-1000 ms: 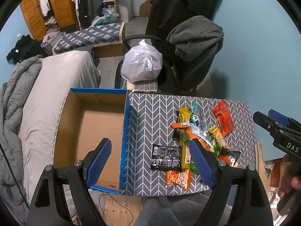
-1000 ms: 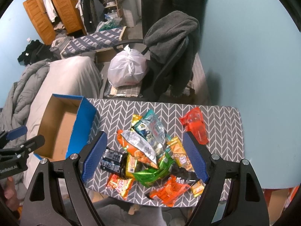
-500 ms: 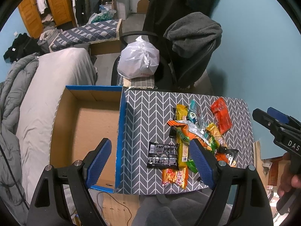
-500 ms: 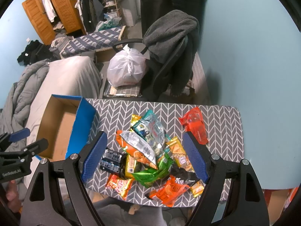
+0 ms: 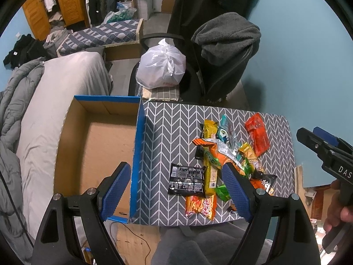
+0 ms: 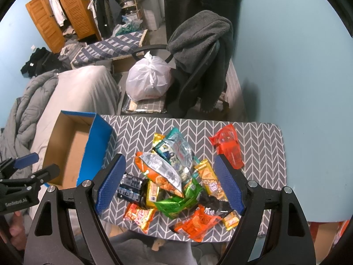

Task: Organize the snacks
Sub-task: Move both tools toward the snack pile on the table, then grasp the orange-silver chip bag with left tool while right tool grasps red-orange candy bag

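A pile of snack packets point(image 6: 176, 176) lies on a grey chevron-cloth table point(image 6: 260, 145); it also shows in the left wrist view point(image 5: 222, 154). A black packet point(image 5: 187, 179) lies at the pile's left edge, and a red packet point(image 6: 228, 145) lies apart at the far right. An empty cardboard box with blue sides point(image 5: 99, 150) stands at the table's left end. My left gripper point(image 5: 174, 187) is open and empty, held above the box edge and the black packet. My right gripper point(image 6: 169, 183) is open and empty, held above the pile.
An office chair draped with a grey fleece point(image 6: 198, 50) and a white plastic bag point(image 6: 147, 81) stand behind the table. A bed with a grey duvet point(image 5: 55, 101) runs along the left. A blue wall point(image 6: 297, 66) is at the right.
My left gripper has drifted slightly right and forward, so the box and table sit a little further left in its view. The right gripper has barely moved. Nothing was gripped.
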The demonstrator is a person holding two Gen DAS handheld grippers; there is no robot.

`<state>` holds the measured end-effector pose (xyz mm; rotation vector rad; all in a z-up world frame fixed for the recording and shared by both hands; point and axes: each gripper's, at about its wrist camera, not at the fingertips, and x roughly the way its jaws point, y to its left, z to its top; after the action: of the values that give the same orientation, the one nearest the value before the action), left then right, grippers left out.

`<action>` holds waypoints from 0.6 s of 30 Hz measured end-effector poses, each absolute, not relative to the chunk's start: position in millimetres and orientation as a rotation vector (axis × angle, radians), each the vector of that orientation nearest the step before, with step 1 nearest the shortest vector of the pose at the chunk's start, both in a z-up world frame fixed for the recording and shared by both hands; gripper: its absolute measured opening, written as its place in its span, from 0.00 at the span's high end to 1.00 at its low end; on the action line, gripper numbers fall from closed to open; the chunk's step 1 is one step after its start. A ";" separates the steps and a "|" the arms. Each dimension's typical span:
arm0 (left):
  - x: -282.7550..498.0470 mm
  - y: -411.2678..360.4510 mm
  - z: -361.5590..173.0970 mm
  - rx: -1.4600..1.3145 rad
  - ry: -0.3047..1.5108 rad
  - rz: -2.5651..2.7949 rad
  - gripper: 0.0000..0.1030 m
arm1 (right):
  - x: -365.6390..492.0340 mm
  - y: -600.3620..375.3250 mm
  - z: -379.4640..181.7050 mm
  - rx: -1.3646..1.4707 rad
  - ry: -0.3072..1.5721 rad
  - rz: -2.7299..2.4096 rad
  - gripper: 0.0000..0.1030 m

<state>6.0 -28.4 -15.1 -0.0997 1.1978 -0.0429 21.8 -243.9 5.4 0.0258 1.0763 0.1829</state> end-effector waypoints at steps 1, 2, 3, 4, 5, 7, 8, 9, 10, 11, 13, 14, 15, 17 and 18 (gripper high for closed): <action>5.9 -28.9 -15.1 -0.101 1.198 -0.042 0.17 | 21.5 -243.8 5.3 0.026 1.077 0.183 0.21; 5.8 -29.1 -15.5 -0.102 1.198 -0.042 0.17 | 21.2 -243.5 5.3 0.026 1.077 0.184 0.21; 5.8 -29.7 -15.7 -0.104 1.198 -0.042 0.17 | 21.9 -244.1 5.5 0.026 1.076 0.183 0.21; 5.8 -30.3 -15.6 -0.106 1.199 -0.042 0.17 | 21.7 -243.9 5.5 0.025 1.077 0.184 0.21; 5.5 -30.5 -15.3 -0.109 1.200 -0.042 0.17 | 21.5 -243.8 5.5 0.025 1.076 0.185 0.21; 5.6 -31.7 -15.2 -0.114 1.202 -0.042 0.17 | 21.3 -244.2 5.5 0.025 1.077 0.185 0.21; 5.5 -32.4 -15.4 -0.116 1.203 -0.041 0.17 | 21.8 -244.5 5.7 0.026 1.077 0.185 0.21; 5.0 -33.5 -15.5 -0.119 1.203 -0.041 0.17 | 22.0 -244.5 5.8 0.026 1.077 0.185 0.21; 4.7 -34.4 -15.6 -0.121 1.203 -0.041 0.17 | 21.8 -244.4 5.8 0.025 1.077 0.184 0.21; 5.0 -35.0 -15.7 -0.122 1.203 -0.041 0.17 | 21.0 -245.4 5.4 0.025 1.078 0.184 0.21; 4.6 -37.1 -16.3 -0.127 1.204 -0.042 0.17 | 18.4 -246.2 4.7 0.025 1.078 0.186 0.21; 5.0 -38.2 -16.5 -0.129 1.205 -0.042 0.17 | 17.4 -246.5 4.5 0.024 1.079 0.186 0.21; 5.1 -39.2 -16.5 -0.132 1.207 -0.044 0.17 | 15.7 -246.1 4.1 0.023 1.079 0.187 0.21; 5.5 -42.8 -17.4 -0.138 1.210 -0.045 0.17 | 13.6 -253.2 2.5 0.024 1.081 0.187 0.21; 6.3 -44.7 -17.7 -0.140 1.212 -0.046 0.17 | 13.6 -254.7 1.9 0.025 1.082 0.187 0.21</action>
<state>6.3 -44.7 -17.7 -0.1398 1.2117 -0.0457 13.6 -254.7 1.9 0.0249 1.0821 0.1871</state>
